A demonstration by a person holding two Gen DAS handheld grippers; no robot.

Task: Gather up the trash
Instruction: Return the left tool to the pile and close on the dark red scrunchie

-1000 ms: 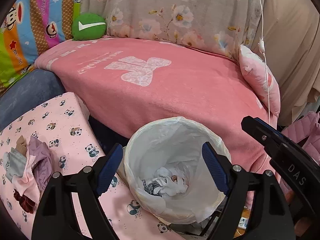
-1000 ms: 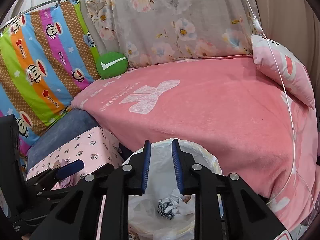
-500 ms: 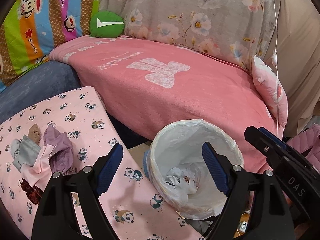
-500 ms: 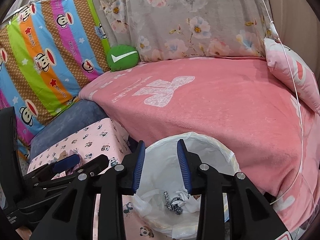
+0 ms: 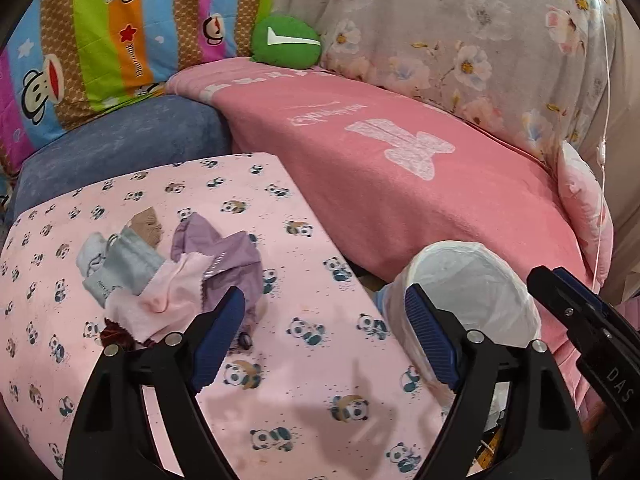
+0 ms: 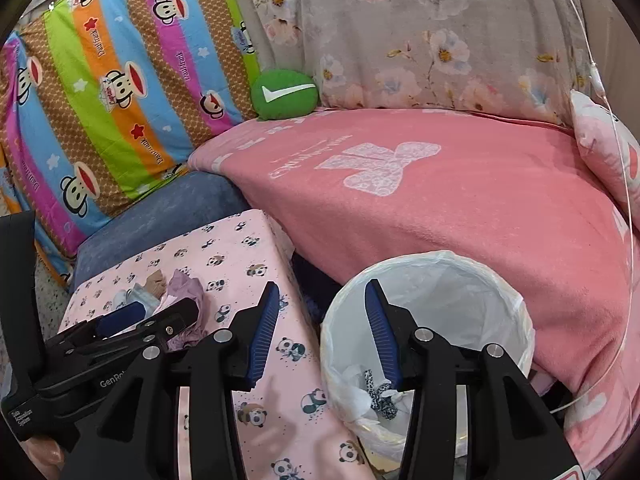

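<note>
A pile of fabric scraps [image 5: 176,276], grey, pink, purple and tan, lies on the panda-print table cover [image 5: 304,400]; it also shows in the right wrist view [image 6: 176,292]. A white-lined trash bin [image 6: 432,344] holds crumpled white and patterned scraps and stands to the right of the table, also seen in the left wrist view [image 5: 472,292]. My left gripper [image 5: 324,344] is open and empty above the cover, its left fingertip close to the pile. My right gripper [image 6: 320,328] is open and empty, over the table edge and the bin rim.
A pink blanket [image 6: 440,200] covers the sofa behind the bin. A green cushion [image 6: 284,94], a striped monkey-print cloth [image 6: 112,92] and a floral cover [image 6: 440,32] stand at the back. A pink pillow [image 6: 604,148] and a thin white cable [image 6: 624,160] are at the right.
My left gripper has swung left from over the bin to over the table, toward the scrap pile. My right gripper has opened from nearly shut and shifted left.
</note>
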